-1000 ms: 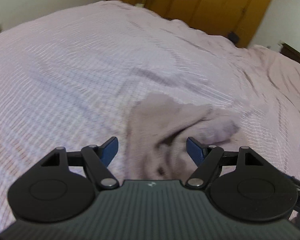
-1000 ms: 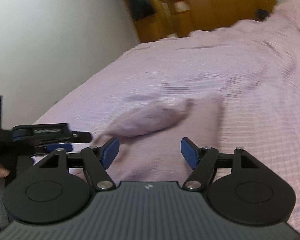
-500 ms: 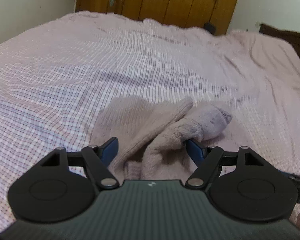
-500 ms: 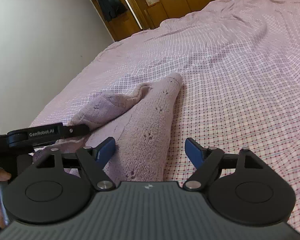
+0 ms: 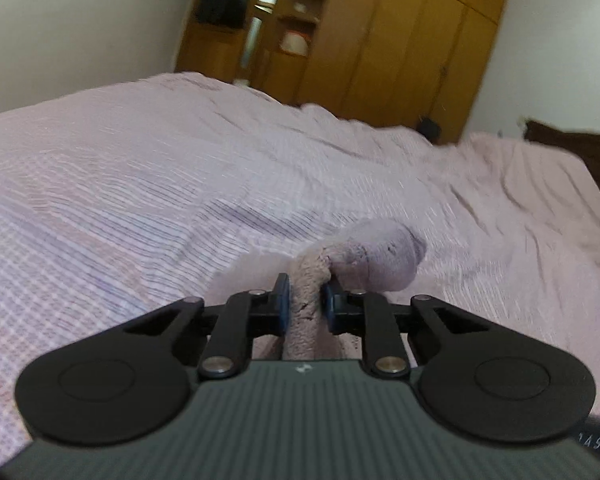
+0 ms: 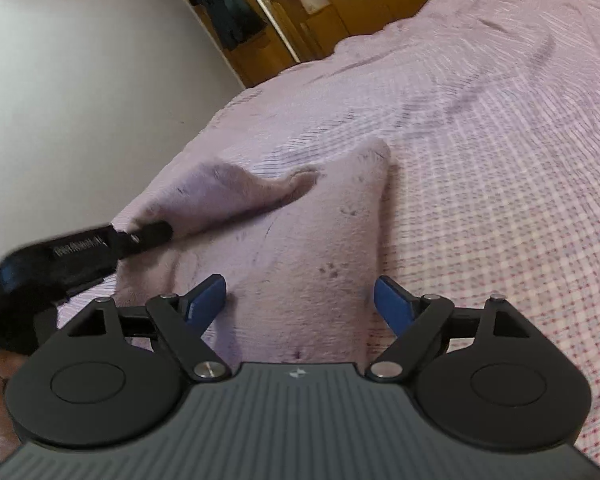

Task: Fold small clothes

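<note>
A small fuzzy mauve garment (image 6: 316,240) lies on the pink checked bedspread (image 6: 500,168). My left gripper (image 5: 305,304) is shut on a bunched edge of the garment (image 5: 372,256) and lifts it a little off the bed; it also shows in the right wrist view (image 6: 140,236), pinching the garment's left part. My right gripper (image 6: 300,300) is open, with its blue pads on either side of the garment's near end, not gripping it.
The bedspread (image 5: 140,200) is wrinkled toward the far right. Wooden wardrobes (image 5: 380,40) stand beyond the bed. A white wall (image 6: 80,100) runs along the bed's left side. A dark headboard (image 5: 572,152) is at the right.
My left gripper has shut on the garment's bunched edge and raised it. My right gripper stays open over the garment's near end, now a little closer to it.
</note>
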